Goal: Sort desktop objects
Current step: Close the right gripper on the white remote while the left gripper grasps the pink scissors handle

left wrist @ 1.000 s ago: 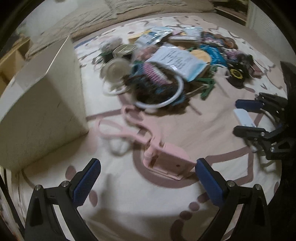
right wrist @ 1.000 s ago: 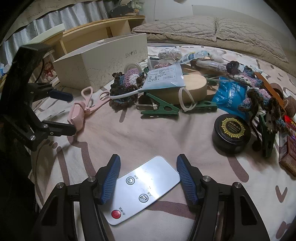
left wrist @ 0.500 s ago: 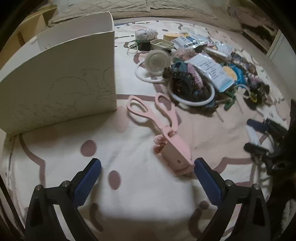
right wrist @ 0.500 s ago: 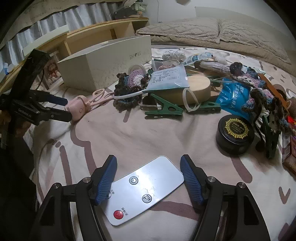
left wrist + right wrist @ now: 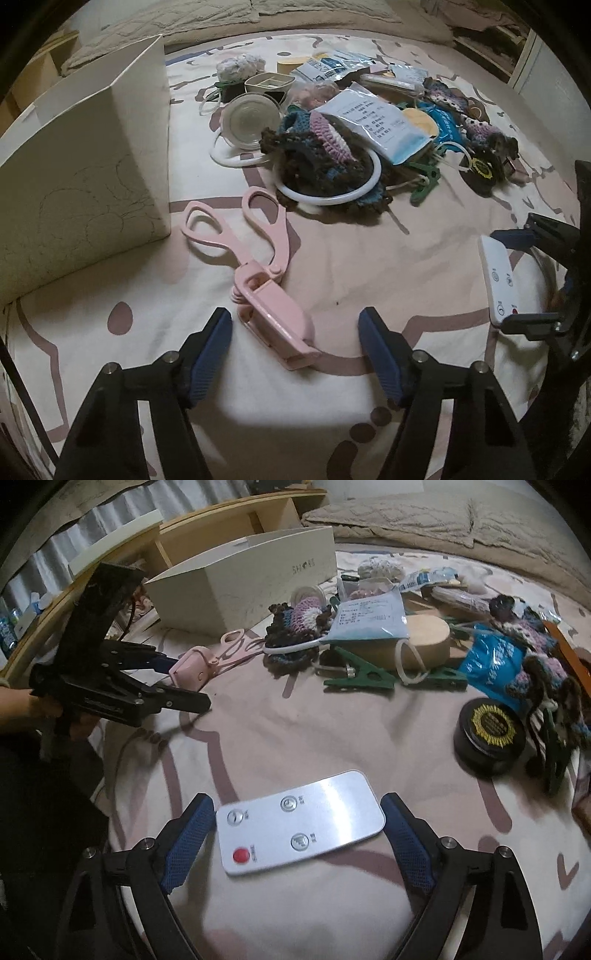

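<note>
Pink sheathed scissors lie on the bedspread, the sheath end between the open jaws of my left gripper, untouched. They also show in the right wrist view. A white remote with a red button lies between the open pads of my right gripper; whether the pads touch it I cannot tell. It also shows at the right in the left wrist view. A white shoebox stands left of the scissors and shows in the right wrist view.
A pile sits beyond the scissors: crochet pieces in a white ring, a mask pack, green clips, a wooden round box, a black tin, a blue packet. Pillows lie at the back.
My left gripper has moved in over the scissors' sheath and its jaws have narrowed. The right gripper still straddles the remote, almost unmoved.
</note>
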Tool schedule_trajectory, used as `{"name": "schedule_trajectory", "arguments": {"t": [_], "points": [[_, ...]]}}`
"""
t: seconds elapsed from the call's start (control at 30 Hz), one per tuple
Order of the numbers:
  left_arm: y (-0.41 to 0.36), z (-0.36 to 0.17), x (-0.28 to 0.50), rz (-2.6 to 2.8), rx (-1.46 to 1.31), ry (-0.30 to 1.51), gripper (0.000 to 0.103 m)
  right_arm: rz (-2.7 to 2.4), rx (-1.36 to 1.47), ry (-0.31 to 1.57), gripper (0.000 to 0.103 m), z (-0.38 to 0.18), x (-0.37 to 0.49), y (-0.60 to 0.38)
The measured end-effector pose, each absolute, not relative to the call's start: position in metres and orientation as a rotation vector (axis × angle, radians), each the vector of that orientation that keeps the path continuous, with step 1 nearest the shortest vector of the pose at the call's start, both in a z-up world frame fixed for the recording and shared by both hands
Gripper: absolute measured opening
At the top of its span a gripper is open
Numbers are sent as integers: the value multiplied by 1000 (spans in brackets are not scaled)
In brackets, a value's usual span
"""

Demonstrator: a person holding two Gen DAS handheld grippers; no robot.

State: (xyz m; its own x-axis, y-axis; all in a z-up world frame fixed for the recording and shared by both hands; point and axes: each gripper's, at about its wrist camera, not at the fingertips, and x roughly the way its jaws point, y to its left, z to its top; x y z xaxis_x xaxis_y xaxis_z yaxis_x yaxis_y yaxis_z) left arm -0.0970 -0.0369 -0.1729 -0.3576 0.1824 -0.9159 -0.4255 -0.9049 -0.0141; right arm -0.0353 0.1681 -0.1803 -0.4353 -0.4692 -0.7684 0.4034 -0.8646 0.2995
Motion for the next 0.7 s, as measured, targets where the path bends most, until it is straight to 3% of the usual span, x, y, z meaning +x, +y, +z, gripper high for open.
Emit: {"name": "schedule_trajectory", "arguments": {"t": [0.07, 0.17, 0.33, 0.7], "points": [[-41, -173, -98, 2303, -1507, 311, 71, -2290, 1271, -84, 91, -179, -32, 167], [-45, -172, -102, 2309, -1520, 292, 57, -2291, 1287, -33, 91, -178, -25, 159], [-47, -168, -103, 2312, -1508, 263, 55, -2327, 1316, 27, 91, -178, -19, 146], [-50, -171, -108, 2317, -1562, 219, 40, -2426, 1374, 43, 87, -180, -21, 138]]}}
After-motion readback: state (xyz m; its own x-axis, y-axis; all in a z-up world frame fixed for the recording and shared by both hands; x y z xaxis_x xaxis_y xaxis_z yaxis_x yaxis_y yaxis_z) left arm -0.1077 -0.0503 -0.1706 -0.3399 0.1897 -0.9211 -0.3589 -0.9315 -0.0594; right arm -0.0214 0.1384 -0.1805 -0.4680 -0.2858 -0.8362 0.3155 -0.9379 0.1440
